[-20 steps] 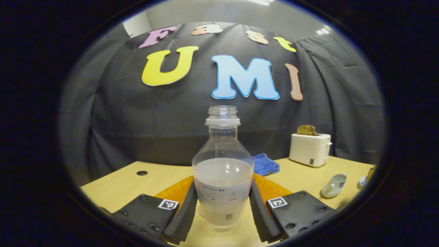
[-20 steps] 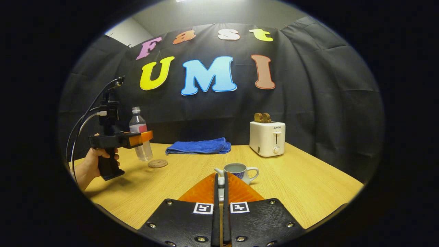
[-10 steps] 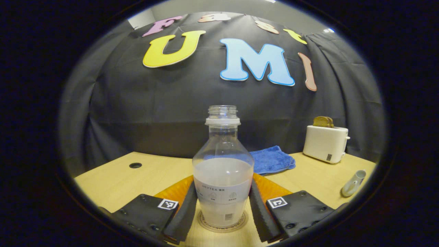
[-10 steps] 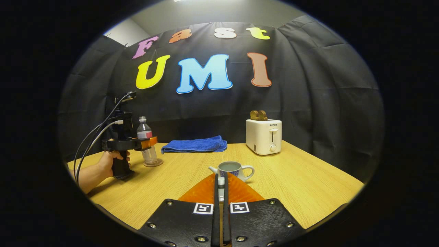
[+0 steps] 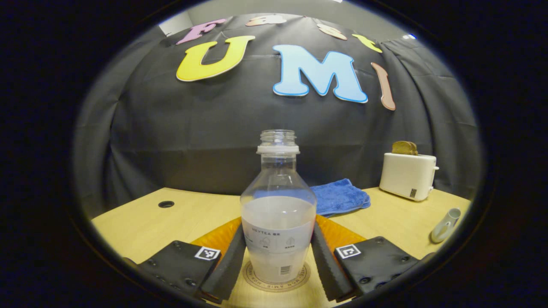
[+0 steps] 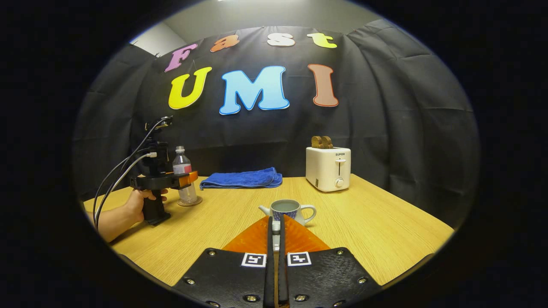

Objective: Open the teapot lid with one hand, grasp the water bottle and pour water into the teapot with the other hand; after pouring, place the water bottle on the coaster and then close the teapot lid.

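Left tool (image 5: 278, 261) was clenched on the water bottle (image 5: 278, 214), one finger (image 5: 229, 267) pressing each side of the lower body. Bottle stood upright, no cap, roughly half full of cloudy water, base resting on the round coaster (image 5: 277, 283) directly below and between the fingers. Past the bottle, ahead and slightly right of this tool, a blue towel (image 5: 340, 199) lay on the worktop (image 5: 188, 214); further right, a white toaster (image 5: 407, 175) with bread (image 5: 404, 148) in its slots, and at the far right edge a teapot (image 5: 445, 219), partly cut off. In the right gripper view, the right tool (image 6: 276, 226) was closed on a small white piece at the fingertips, likely the teapot lid (image 6: 276, 226), too small to confirm; fingers nearly touching. Teapot (image 6: 287, 209) sat open just ahead of this tool's tips, liquid visible inside, handle to the right, spout to the left. Far left of this tool, a hand (image 6: 139, 203) held the left tool (image 6: 188, 177) around the bottle (image 6: 185, 179), which stood on the coaster (image 6: 189, 202). Towel (image 6: 242, 179) lay ahead and left, at the back of the worktop (image 6: 385, 222); toaster (image 6: 328, 168) ahead and right, near the wall.
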The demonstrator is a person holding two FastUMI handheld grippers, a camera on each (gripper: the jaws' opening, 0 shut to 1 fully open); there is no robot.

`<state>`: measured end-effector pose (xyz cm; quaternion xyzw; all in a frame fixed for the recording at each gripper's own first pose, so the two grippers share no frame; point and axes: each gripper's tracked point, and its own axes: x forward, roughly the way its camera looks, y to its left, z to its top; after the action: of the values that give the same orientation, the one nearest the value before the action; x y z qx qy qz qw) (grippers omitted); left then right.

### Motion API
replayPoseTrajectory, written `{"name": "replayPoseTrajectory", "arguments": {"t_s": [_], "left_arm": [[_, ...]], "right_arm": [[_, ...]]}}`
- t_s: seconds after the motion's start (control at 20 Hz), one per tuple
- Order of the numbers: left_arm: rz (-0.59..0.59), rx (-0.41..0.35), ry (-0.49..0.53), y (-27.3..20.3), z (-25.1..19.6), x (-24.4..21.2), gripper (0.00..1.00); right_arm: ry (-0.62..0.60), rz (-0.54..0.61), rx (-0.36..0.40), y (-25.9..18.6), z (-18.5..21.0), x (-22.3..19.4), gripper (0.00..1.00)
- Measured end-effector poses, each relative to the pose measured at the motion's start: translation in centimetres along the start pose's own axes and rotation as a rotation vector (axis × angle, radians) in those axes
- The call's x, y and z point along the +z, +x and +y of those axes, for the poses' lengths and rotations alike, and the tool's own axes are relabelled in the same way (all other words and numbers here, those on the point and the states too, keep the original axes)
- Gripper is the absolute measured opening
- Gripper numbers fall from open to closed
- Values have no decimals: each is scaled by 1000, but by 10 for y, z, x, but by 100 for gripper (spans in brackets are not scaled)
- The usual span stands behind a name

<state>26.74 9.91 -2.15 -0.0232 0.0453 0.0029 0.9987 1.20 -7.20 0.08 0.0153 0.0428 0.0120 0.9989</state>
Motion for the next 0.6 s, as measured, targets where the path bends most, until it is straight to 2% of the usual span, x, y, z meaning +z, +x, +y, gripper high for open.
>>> {"name": "replayPoseTrajectory", "arguments": {"t_s": [0.2, 0.6], "left_arm": [[5, 7, 15, -3, 1, -1, 100], [2, -2, 22, -33, -2, 1, 100]], "right_arm": [[0, 1, 0, -1, 1, 0, 4], [2, -8, 8, -8, 4, 4, 4]]}}
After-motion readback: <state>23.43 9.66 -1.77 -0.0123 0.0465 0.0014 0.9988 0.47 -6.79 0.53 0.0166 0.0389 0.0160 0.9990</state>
